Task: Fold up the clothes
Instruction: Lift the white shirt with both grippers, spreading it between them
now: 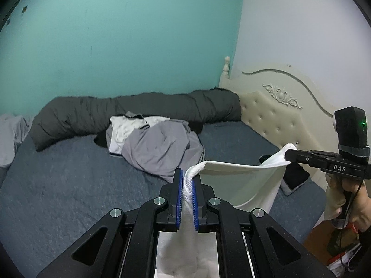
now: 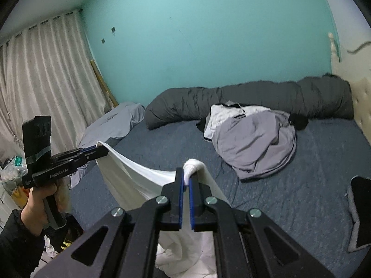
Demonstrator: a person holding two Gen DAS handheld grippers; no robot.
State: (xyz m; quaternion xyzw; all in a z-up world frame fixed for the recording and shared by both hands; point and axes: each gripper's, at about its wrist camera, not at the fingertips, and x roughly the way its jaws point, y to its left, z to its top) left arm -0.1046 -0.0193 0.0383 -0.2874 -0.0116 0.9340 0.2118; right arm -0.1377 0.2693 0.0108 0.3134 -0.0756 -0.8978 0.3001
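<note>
A white garment (image 1: 241, 180) hangs stretched between my two grippers above the blue bed sheet (image 1: 69, 180). In the left wrist view my left gripper (image 1: 187, 176) is shut, its blue pads pinching a bunched edge of the cloth. Over at the right my right gripper (image 1: 288, 156) clamps the other end. From the right wrist view, my right gripper (image 2: 186, 176) is shut on a wad of the white garment (image 2: 139, 176), and my left gripper (image 2: 104, 150), held in a hand, grips the far corner. The cloth's lower part sags below both grippers.
A pile of clothes with a grey garment (image 1: 160, 148) on top lies mid-bed, in front of a dark rolled duvet (image 1: 139, 108). A cream headboard (image 1: 278, 106) stands at the right and a black item (image 1: 294, 176) lies below it. Curtains (image 2: 46, 81) hang at the left.
</note>
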